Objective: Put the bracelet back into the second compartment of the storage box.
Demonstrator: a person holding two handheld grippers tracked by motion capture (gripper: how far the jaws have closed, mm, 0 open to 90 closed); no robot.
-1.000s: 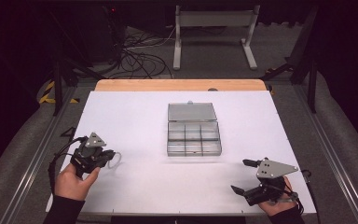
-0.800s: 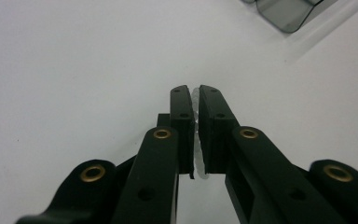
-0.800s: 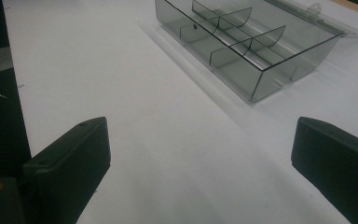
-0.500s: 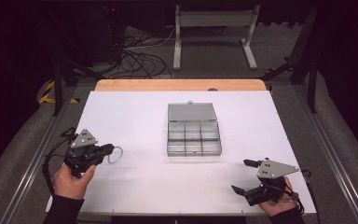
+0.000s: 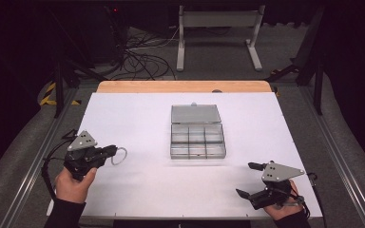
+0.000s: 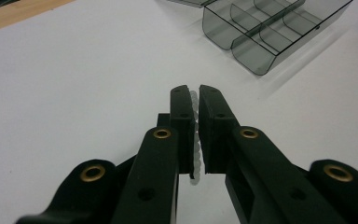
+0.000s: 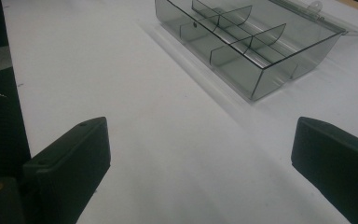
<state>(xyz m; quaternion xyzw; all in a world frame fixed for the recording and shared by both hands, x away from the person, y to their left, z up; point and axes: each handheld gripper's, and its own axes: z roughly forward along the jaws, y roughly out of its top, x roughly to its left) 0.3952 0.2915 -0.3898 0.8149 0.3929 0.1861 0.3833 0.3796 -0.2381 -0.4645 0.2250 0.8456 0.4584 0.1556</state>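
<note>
My left gripper (image 5: 110,152) is near the table's left edge, shut on a ring of small clear beads (image 5: 119,156) that sticks out to its right. In the left gripper view the beads (image 6: 195,140) are pinched between the two nearly closed jaws of the left gripper (image 6: 195,93). A clear smoky compartment box (image 5: 198,140) lies open at the table's middle, its lid (image 5: 196,114) flat behind it and its compartments looking empty. My right gripper (image 5: 244,179) rests at the front right, open with nothing between its jaws. The right gripper view shows the right gripper (image 7: 200,140) facing the box (image 7: 261,65).
The white table sheet (image 5: 171,185) is bare between both grippers and the box. A wooden strip (image 5: 185,86) runs along the far edge. Metal rails flank the table; cables and a stand are on the floor beyond.
My left gripper has shifted slightly left and turned, so the bead ring now shows more plainly to its right. The right gripper and the box have not moved.
</note>
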